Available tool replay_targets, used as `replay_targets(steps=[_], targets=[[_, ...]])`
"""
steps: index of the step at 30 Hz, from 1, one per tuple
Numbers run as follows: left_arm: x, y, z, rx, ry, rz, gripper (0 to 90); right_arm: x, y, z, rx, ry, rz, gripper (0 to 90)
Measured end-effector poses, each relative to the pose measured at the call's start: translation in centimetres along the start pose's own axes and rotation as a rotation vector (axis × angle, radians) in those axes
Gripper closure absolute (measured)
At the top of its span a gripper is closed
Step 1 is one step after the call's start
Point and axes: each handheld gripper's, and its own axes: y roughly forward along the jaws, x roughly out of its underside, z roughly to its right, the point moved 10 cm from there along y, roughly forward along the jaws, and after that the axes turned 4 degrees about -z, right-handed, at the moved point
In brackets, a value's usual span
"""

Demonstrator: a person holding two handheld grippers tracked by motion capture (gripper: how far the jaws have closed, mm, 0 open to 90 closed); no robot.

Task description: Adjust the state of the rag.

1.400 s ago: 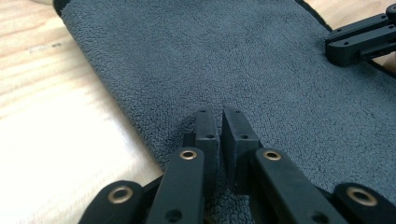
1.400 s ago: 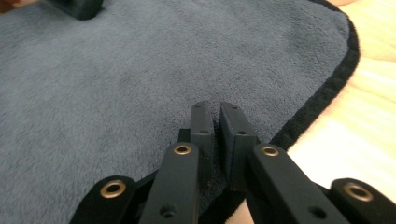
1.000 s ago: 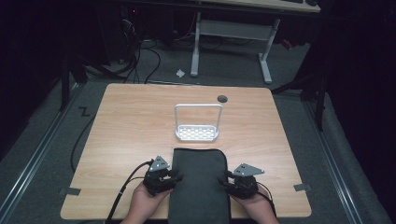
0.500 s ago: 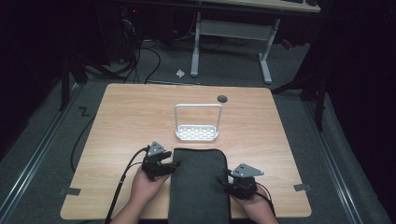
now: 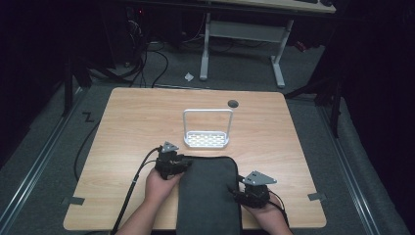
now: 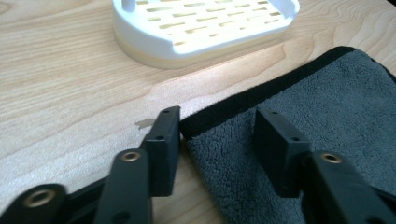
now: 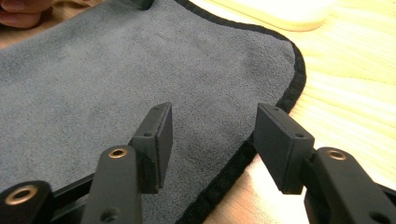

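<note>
A dark grey towel (image 5: 208, 196) with a black hem lies flat at the table's near edge. My left gripper (image 5: 177, 164) sits at its far left corner. In the left gripper view, that gripper (image 6: 218, 116) is open and its jaws have just been closing. One jaw is over bare wood and the other over the towel (image 6: 327, 88), with the hem between them. My right gripper (image 5: 240, 196) is at the towel's right edge. It (image 7: 215, 112) stands open, jaws just opened wider, above the hem of the towel (image 7: 140, 60) without pressing it.
A white slotted rack (image 5: 206, 139) with an arched handle stands just beyond the towel and also appears as the rack (image 6: 201, 23) close ahead of the left jaws. A dark round hole (image 5: 233, 104) marks the far table (image 5: 122, 127). Cables and desk legs lie on the floor behind.
My left gripper has moved forward along the towel's left edge to its far left corner. The right hand and the towel have stayed where they were.
</note>
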Motion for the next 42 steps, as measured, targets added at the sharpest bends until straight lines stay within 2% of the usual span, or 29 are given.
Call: replay_targets(steps=[5,8,11,13,15,17,19,23,26,28,30,31,34,37,40,42], targets=[[0.3,0.1,0.4,0.010,0.027,-0.008,75.3,-0.4,0.3,0.7,0.026,0.017,0.010,44.9],[0.3,0.1,0.4,0.017,0.027,-0.009,79.3,-1.2,0.8,1.7,0.050,0.041,0.019,45.3],[0.3,0.0,0.5,0.026,0.019,-0.006,80.2,-2.3,1.7,2.7,0.067,0.053,0.010,47.6],[0.3,0.0,0.4,0.028,0.016,-0.006,80.2,-2.9,2.3,3.0,0.081,0.044,0.011,49.0],[0.3,0.0,0.4,0.031,0.012,-0.005,80.0,-3.3,3.3,3.3,0.082,0.058,-0.016,49.1],[0.3,0.0,0.4,0.034,0.008,-0.005,79.7,-3.4,4.3,3.4,0.069,0.066,-0.043,48.0],[0.4,0.0,0.3,0.035,0.006,-0.004,79.4,-3.2,5.2,3.5,0.075,0.072,-0.082,46.6],[0.4,-0.1,0.4,0.049,0.003,-0.002,77.1,-3.2,5.8,3.5,0.051,0.110,-0.093,47.7],[0.5,-0.3,0.6,0.080,0.004,-0.002,68.0,-3.3,5.8,3.5,0.049,0.111,-0.096,54.3],[0.6,-0.4,0.7,0.062,0.012,0.005,64.7,-3.3,5.8,3.1,0.038,0.108,-0.098,63.1],[0.7,-0.6,0.7,0.044,0.014,0.014,66.3,-3.4,5.8,2.7,0.035,0.100,-0.097,70.1],[0.7,-0.6,0.7,0.040,0.012,0.014,71.4,-3.4,5.9,2.6,0.029,0.093,-0.093,73.7],[0.7,-0.6,0.5,0.047,-0.003,0.014,77.9,-3.4,5.8,2.4,0.024,0.093,-0.091,77.3],[0.5,-0.9,0.6,0.060,-0.001,0.038,80.6,-3.4,5.7,2.3,0.042,0.079,-0.079,78.7],[0.3,-1.2,0.5,0.086,-0.025,0.070,81.7,-3.6,5.5,2.3,0.048,0.076,-0.055,79.1],[0.2,-1.3,0.6,0.083,-0.016,0.076,81.9,-3.7,5.3,2.2,0.051,0.076,-0.046,79.4]])
